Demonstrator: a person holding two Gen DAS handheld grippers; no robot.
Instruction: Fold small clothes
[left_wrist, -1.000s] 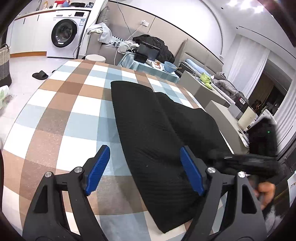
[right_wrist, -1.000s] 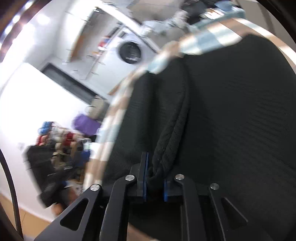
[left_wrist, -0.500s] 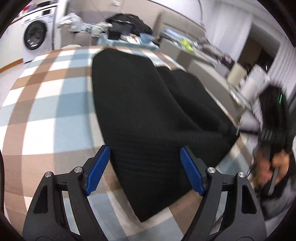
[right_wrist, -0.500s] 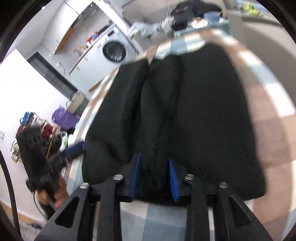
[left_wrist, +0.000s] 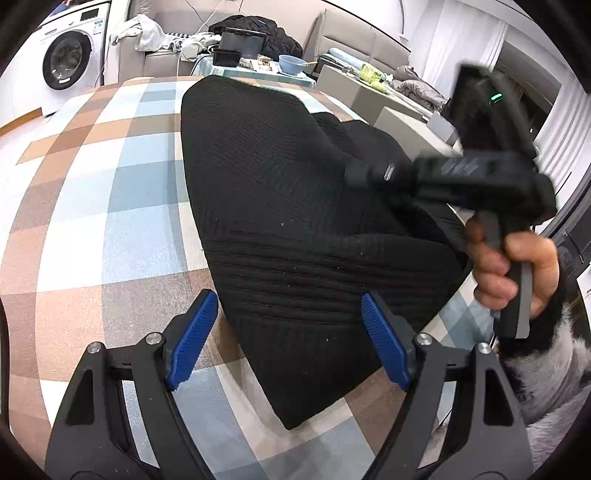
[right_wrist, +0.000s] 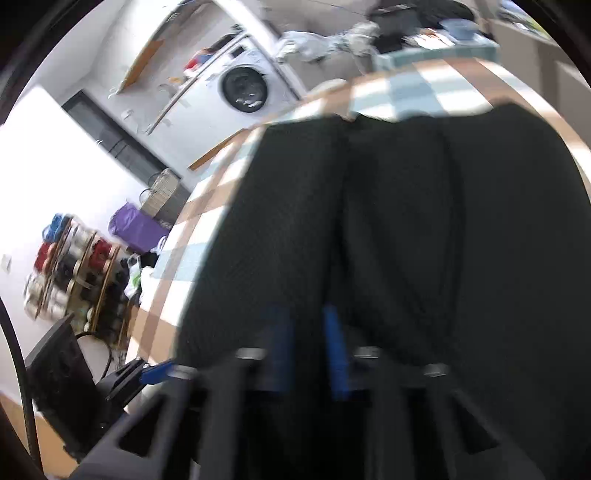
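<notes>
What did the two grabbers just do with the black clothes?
The right gripper let go of the fold in the black garment, lifted off it and snapped shut again. The left gripper moved in closer to the near hem. It stayed open, and the garment stayed flat on the checked table.

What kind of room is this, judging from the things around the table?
Most likely a lived-in home, a living room joined with a laundry corner: a washing machine stands against the wall, a sofa runs behind the checked table, and loose clothes lie on it.
</notes>
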